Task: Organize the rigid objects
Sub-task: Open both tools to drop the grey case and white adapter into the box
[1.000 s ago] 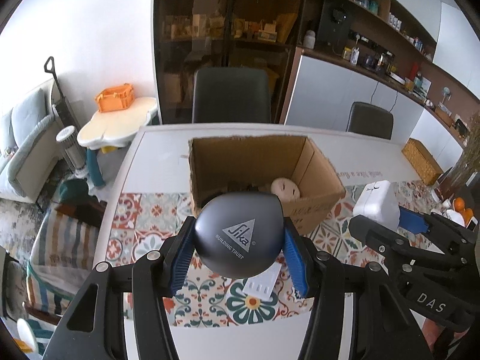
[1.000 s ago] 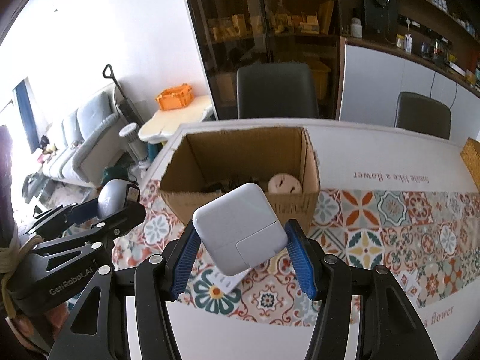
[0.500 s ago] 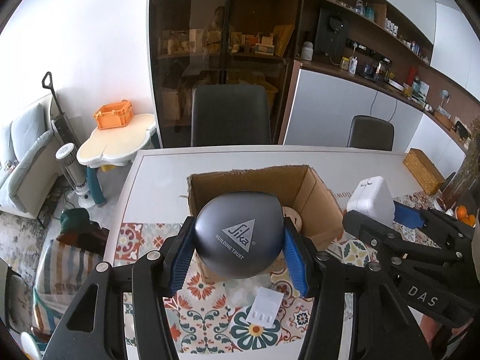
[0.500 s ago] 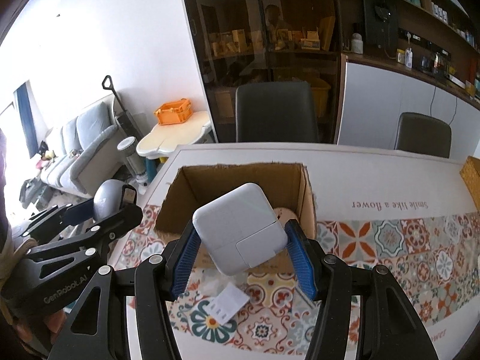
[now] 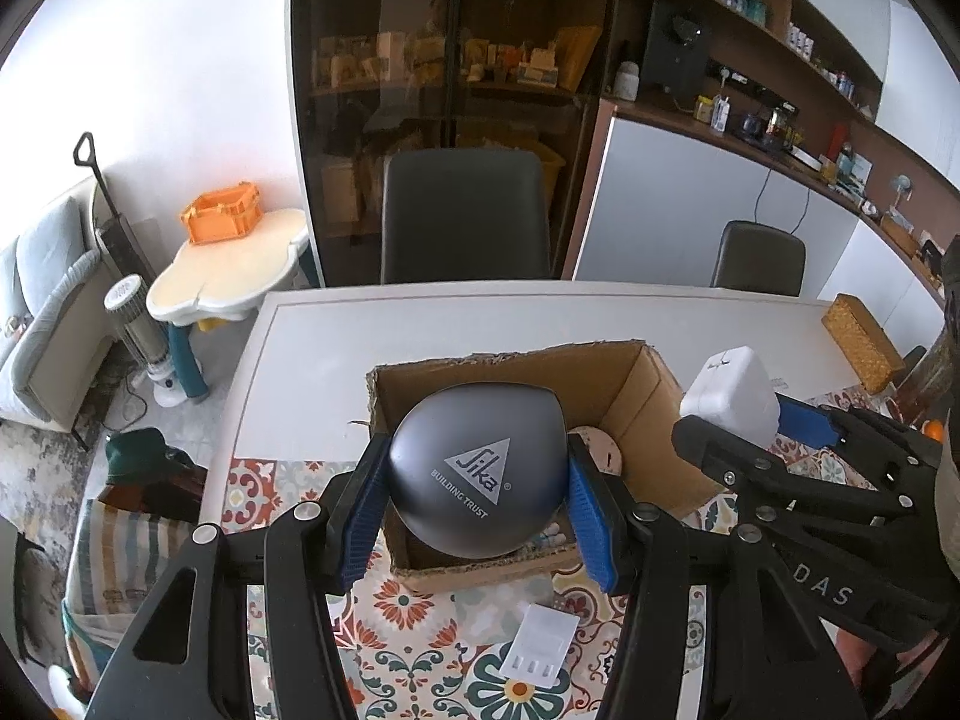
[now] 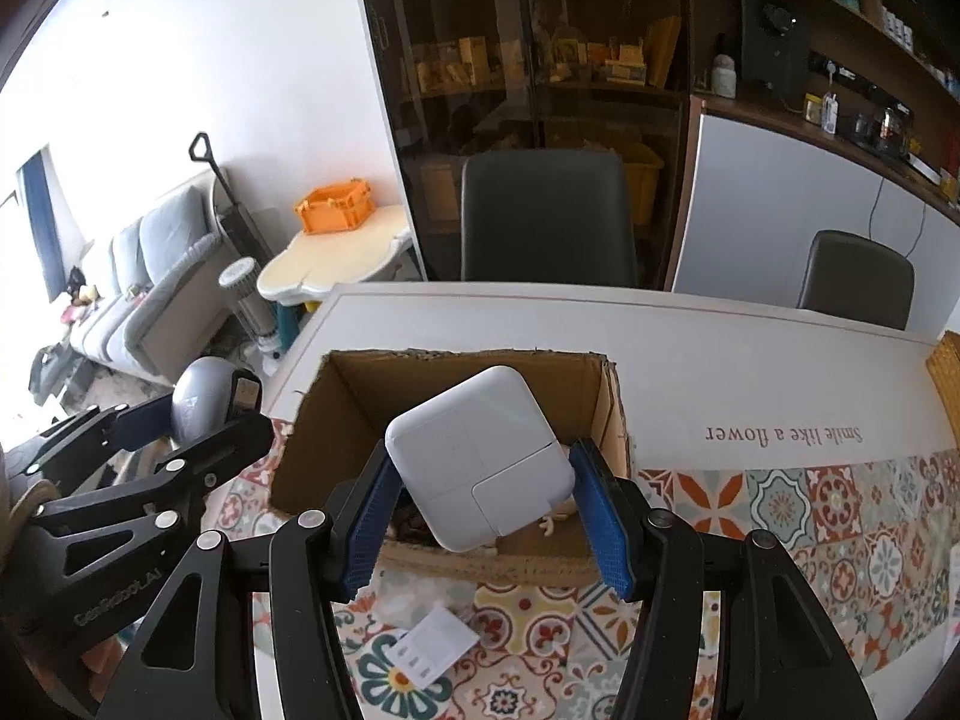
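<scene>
Cardboard box stands open on the bench, partly on a patterned tile mat. The left tongs are closed on a dark grey rounded case with a "Sika" logo, and they hold it above the open box. The right tongs grip a white square power adapter, tilted, also over the box. A round beige object lies inside the box. A small white packet lies on the mat near the front wall of the box.
</scene>
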Tool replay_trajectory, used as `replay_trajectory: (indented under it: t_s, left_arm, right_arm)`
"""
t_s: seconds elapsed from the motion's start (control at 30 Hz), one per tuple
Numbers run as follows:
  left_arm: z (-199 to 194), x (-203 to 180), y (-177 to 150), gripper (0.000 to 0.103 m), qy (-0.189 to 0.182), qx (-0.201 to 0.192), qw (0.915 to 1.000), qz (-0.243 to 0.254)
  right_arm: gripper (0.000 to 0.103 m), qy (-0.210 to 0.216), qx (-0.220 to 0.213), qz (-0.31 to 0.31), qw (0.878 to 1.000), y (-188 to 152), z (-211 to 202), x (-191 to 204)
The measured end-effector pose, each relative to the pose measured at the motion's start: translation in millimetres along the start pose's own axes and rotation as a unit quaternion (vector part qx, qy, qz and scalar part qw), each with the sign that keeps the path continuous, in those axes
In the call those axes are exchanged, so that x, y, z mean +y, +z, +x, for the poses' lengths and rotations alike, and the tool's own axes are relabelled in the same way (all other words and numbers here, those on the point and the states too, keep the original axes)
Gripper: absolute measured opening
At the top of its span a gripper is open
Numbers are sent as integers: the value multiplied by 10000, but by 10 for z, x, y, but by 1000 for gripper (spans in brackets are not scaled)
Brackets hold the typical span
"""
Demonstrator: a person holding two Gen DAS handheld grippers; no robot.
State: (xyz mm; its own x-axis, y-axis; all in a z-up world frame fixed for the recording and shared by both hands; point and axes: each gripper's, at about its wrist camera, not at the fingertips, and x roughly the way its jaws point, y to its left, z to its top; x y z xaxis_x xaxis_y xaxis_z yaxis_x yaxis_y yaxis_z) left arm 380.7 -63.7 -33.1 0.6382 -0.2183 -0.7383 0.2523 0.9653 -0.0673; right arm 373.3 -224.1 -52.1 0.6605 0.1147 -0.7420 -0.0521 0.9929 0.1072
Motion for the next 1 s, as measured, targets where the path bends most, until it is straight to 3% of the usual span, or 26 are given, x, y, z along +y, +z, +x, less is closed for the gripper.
replay_trajectory:
  t_s: [0.6, 0.87, 1.0]
  left_arm:
    - [682, 94, 22, 56, 65, 787, 9968, -86]
    - [515, 231, -23, 80, 494, 570, 9969, -211]
    - [385, 358, -60, 88, 668, 455, 9961, -351]
  right_arm:
    - [58, -127, 731, 91, 9972, 39, 731, -112]
    - [58, -101, 849, 130, 9963, 23, 811, -97]
    - [77, -175, 748, 120, 9970, 48, 756, -48]
